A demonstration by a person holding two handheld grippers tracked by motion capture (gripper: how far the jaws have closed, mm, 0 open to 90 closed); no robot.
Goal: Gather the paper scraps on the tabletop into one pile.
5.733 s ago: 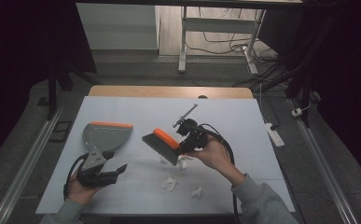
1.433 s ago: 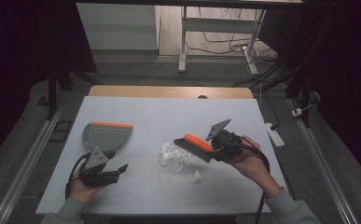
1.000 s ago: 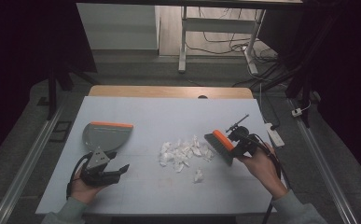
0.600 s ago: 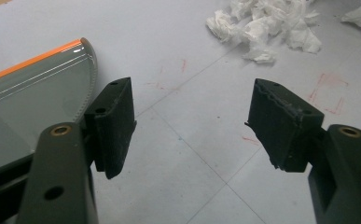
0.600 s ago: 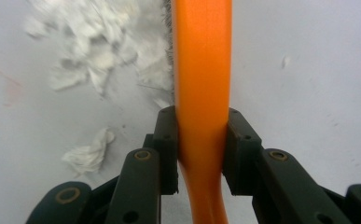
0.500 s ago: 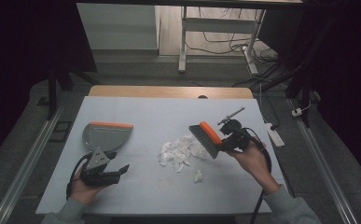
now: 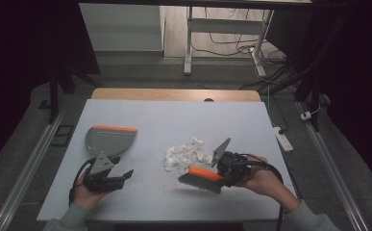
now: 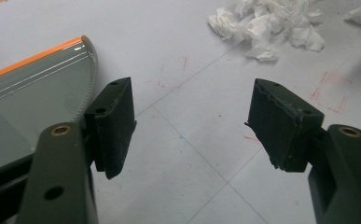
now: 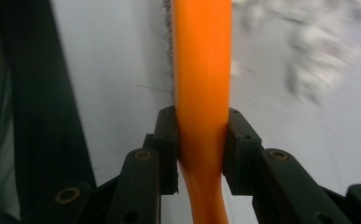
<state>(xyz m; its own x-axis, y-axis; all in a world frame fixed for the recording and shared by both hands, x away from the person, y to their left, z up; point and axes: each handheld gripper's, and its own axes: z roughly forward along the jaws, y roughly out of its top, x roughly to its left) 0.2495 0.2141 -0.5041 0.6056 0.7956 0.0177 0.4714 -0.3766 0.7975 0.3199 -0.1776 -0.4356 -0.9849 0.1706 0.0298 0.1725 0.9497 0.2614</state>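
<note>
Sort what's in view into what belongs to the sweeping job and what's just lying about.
In the job:
- brush, clamped in the right gripper
- paper scraps, heaped on the table
- dustpan, beside the open left gripper

Lying about:
- power strip at the table's right edge
- cables on the floor

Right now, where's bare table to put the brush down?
The far half of the table beyond the dustpan and the paper scraps is bare. So is the near strip between the left gripper and the brush. It is crowded around the scraps beside the right gripper.
</note>
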